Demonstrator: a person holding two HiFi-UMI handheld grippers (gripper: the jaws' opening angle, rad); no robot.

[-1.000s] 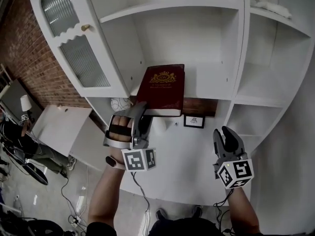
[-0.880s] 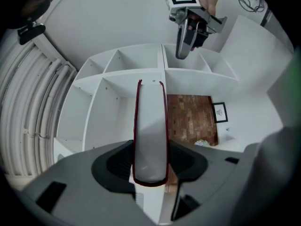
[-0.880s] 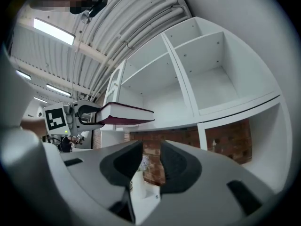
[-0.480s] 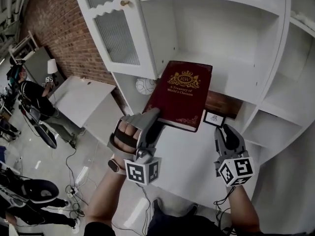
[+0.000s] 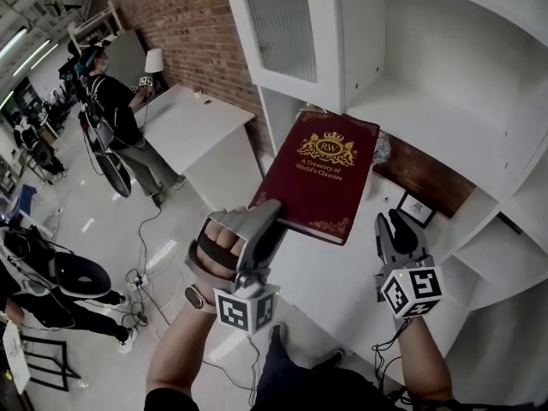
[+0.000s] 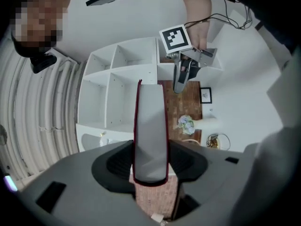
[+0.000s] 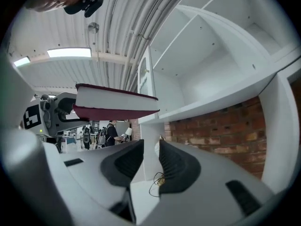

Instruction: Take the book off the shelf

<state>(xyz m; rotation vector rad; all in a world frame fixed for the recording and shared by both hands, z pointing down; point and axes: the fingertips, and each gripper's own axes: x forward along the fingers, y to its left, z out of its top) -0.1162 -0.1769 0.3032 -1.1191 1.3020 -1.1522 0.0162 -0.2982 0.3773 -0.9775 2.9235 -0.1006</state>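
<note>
1. Far left: a rough red brick wall (image 5: 184, 24) and a person (image 5: 116, 110) standing on the workshop floor. More of this room is visible than a second ago, because the view has swung away from the cupboard.
2. The left gripper (image 5: 270, 217), smooth grey plastic with dark ribbed pads, is clamped on the near left corner of the book (image 5: 321, 174). Its own view shows both pads pressed flat against the covers.
3. The book is a thick hardback with a matt maroon cover, gold crest and lettering, and a pale page block. A second ago it was at the mouth of its compartment. Now it hangs in the air, tilted, clear of every board, in front of the lower left corner of the shelf unit (image 5: 411, 101). I judge the removal essentially done, with only carrying away or setting down left.
4. The right gripper (image 5: 396, 229) hovers just right of the book without touching it. Its jaws have just been closing, yet a narrow gap remains and nothing is between them.
5. Right: the shelf unit is glossy white painted board in square compartments. It has a ribbed glazed door (image 5: 287, 28) at its upper left and a small framed picture (image 5: 417, 208) lower down.
</note>
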